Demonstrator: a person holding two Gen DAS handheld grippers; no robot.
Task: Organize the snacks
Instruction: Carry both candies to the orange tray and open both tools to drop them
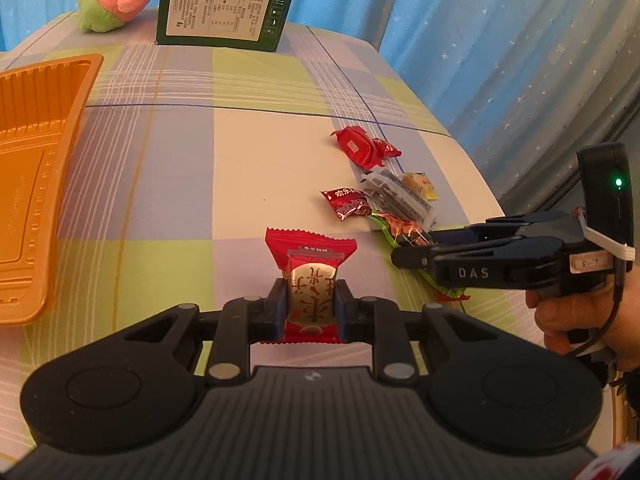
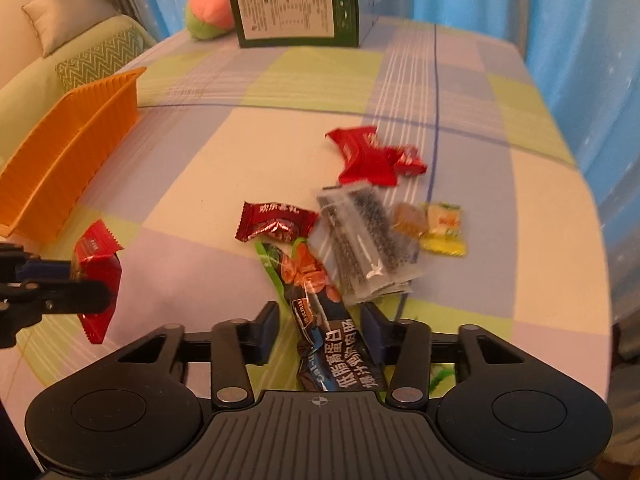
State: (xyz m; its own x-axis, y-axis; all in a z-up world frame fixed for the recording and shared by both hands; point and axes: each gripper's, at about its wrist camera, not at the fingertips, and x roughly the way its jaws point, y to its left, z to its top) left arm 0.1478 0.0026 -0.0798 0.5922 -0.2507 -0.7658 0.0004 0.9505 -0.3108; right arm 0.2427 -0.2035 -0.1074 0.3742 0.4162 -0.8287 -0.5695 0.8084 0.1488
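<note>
A person's left tool (image 1: 310, 304) clamps a red, crinkly foil snack packet (image 1: 310, 276) by its lower half, lifted above the checked-cloth counter (image 1: 180, 168), the ribbed orange plastic tray (image 1: 36, 152) off to its left. The right tool (image 2: 320, 330) straddles a long dark snack pouch with green edges (image 2: 320, 312), jaws part-way in, neither pad clearly pressing. Light, slippery and soft, the pouch looks best pinched across its middle. Glossy sweets (image 2: 364, 156) lie scattered beyond.
</note>
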